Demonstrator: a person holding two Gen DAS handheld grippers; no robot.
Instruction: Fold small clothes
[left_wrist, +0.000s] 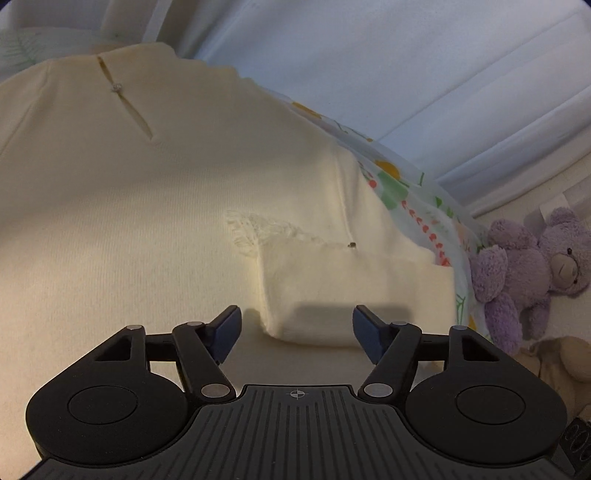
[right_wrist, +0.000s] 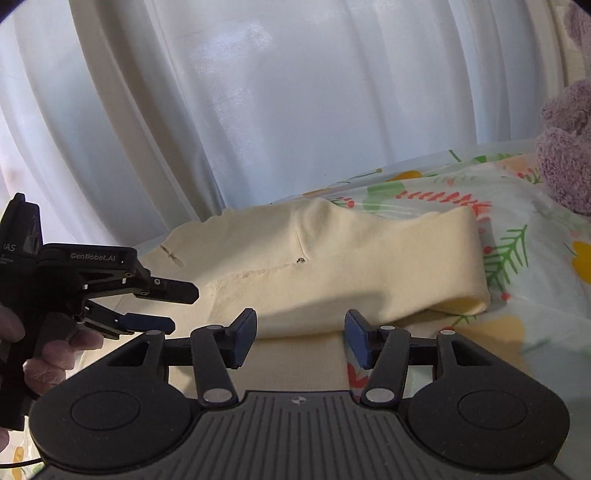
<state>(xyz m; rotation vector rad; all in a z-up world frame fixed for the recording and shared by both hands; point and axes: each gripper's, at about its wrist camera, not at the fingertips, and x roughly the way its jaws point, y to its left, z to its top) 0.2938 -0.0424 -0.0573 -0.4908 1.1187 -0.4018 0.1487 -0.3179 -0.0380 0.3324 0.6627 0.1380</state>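
Left wrist view: I saw the left gripper (left_wrist: 297, 325) with its fingers apart and nothing between them, above the cream garment (left_wrist: 147, 221), which filled the centre and left of frame. A folded sleeve (left_wrist: 354, 291) lay across it at centre right. A purple teddy bear (left_wrist: 532, 273) sat at the right edge on the floral bedsheet (left_wrist: 413, 199).

Right wrist view: the right gripper (right_wrist: 300, 338) held its fingers apart, empty, above the garment's near edge at frame centre. The left gripper appeared at left, held by a hand (right_wrist: 55, 354).
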